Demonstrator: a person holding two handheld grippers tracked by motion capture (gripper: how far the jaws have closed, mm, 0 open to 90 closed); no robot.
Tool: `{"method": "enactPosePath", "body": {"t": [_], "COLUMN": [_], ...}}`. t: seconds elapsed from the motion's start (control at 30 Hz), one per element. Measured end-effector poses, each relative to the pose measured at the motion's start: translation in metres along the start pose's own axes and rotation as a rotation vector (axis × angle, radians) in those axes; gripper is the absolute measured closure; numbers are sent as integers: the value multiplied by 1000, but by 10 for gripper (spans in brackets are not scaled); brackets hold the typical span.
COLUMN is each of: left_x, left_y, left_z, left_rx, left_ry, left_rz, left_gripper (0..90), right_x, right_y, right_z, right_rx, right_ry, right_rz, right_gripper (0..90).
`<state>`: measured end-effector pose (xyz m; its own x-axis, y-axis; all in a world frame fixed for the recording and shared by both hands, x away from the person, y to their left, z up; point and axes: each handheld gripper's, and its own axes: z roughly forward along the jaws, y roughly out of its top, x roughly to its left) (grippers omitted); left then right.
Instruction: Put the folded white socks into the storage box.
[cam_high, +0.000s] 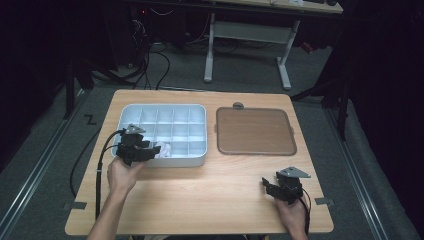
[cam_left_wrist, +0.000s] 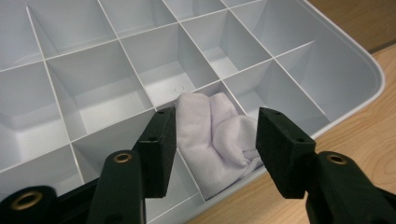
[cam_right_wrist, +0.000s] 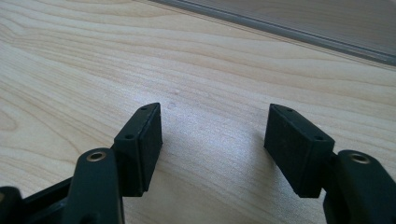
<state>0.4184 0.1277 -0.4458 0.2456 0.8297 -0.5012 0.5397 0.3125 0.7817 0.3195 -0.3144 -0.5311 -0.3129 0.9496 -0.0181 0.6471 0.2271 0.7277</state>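
Dim room, wooden table (cam_high: 200, 200) under the light. On it, a grey compartment tray (cam_high: 165, 112); right of the tray, a brown lid (cam_high: 255, 131). In a compartment along the tray's near edge, a pale folded cloth (cam_left_wrist: 212, 140), lying loose. Left hand-held gripper (cam_left_wrist: 215, 144) above that compartment, jaws apart, pads not pressing the cloth. Best lifted straight up, clear of the dividers, without snagging fabric. Right hand-held gripper (cam_right_wrist: 215, 140) well right of the tray, jaws wide, nothing between.

Soft matt cloth (cam_left_wrist: 219, 140) in a smooth plastic tray (cam_left_wrist: 341, 70) on grained wooden table (cam_left_wrist: 369, 149)
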Motion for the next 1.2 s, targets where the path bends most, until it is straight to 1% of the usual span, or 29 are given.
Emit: {"method": "enactPosePath", "body": {"t": [0.13,0.27,0.3,0.33,0.47,0.57,0.67,0.93,1.2], "left_x": [2,3,3,4,8,8,7,6,5], "left_y": [1,0,0,-1,-3,-9,-14,-19,-26], "left_z": [-11,-22,-22,-26,-36,-42,-46,-57,-62], "left_rx": [-34,-55,-55,-62,-78,-80,-75,-103,-110], "left_ry": [-27,-36,-36,-40,-48,-56,-61,-85,-102], "left_rz": [-38,-38,-38,-40,-58,-53,-37,-54,-72], "left_gripper": [459,459,459,459,454,444,441,439,437], "right_x": [0,0,0,0,0,0,0,0,0], "right_y": [0,0,0,0,0,0,0,0,0], "right_z": [0,0,0,0,0,0,0,0,0], "right_rx": [0,-1,-1,0,-1,-1,-1,-1,0], "right_ry": [0,-1,-1,-1,-1,-1,-1,-2,-2], "right_rz": [0,-1,-1,1,2,2,3,2,4], "right_gripper": [375,376,376,376,378,378,379,379,381]}}
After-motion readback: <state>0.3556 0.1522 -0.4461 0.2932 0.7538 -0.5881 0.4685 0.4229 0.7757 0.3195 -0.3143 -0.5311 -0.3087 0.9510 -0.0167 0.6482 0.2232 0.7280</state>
